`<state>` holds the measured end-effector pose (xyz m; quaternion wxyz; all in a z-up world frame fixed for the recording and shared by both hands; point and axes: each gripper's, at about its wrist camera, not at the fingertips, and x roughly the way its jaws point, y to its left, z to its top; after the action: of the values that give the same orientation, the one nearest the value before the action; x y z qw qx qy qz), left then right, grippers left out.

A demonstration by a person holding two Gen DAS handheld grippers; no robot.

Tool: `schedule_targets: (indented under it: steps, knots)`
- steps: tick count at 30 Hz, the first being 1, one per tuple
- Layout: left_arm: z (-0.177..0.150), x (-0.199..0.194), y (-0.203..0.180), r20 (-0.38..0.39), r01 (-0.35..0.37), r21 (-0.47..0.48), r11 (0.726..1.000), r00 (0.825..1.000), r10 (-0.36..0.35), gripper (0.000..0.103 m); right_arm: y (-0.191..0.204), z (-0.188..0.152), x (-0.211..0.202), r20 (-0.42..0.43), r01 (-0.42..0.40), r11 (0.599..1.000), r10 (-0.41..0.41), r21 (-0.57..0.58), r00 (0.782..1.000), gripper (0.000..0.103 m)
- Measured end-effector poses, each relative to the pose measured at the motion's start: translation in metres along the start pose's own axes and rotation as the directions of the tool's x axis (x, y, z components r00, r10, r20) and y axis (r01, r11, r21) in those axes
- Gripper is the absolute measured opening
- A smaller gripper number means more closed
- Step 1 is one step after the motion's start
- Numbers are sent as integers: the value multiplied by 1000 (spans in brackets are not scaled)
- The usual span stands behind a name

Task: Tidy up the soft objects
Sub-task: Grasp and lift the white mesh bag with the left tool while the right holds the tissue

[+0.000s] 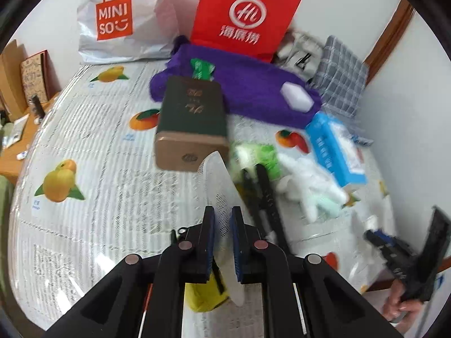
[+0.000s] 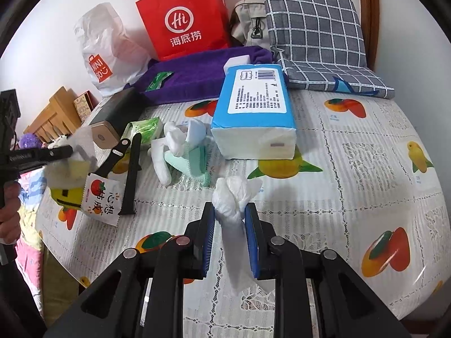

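Observation:
My left gripper (image 1: 222, 217) is shut on a thin white mesh foam sheet (image 1: 218, 180), held above the table; a yellow soft thing (image 1: 204, 295) shows under it. From the right wrist view the left gripper (image 2: 66, 150) is at the far left with the same sheet (image 2: 83, 140). My right gripper (image 2: 229, 211) is shut on a bunched white plastic bag (image 2: 234, 194) above the table. A pile of white and mint soft pieces (image 2: 183, 152) lies by the blue tissue pack (image 2: 253, 109). A purple towel (image 1: 248, 87) lies at the back with a white sponge (image 1: 297, 95) on it.
A dark green box (image 1: 193, 124) lies mid-table. Black watch straps (image 2: 132, 169) and a strawberry snack packet (image 2: 98, 200) lie at the left. A red paper bag (image 2: 186, 19), white Miniso bag (image 1: 121, 19), grey bag (image 2: 249, 21) and checked cushion (image 2: 315, 33) stand against the wall.

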<state>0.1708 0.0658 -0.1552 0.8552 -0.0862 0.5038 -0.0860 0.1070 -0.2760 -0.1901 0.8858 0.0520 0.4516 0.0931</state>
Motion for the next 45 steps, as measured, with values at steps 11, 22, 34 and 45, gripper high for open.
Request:
schedule_targets:
  steps: [11, 22, 34, 45]
  knots:
    - [-6, 19, 0, -9, -50, 18, 999, 999, 50, 13, -3, -3, 6, -20, 13, 1000, -12, 4, 1000, 23]
    - [-24, 18, -12, -55, -98, 83, 992, 993, 103, 67, -6, -4, 8, -23, 16, 1000, -16, 11, 1000, 23]
    - [-37, 27, -17, -29, -138, 93, 986, 990, 141, 19, -8, -8, 8, -28, 9, 1000, -9, 11, 1000, 23]
    - [-21, 0, -3, 16, 67, -18, 998, 998, -67, 16, -16, -3, -2, -19, 14, 1000, -14, 25, 1000, 23]
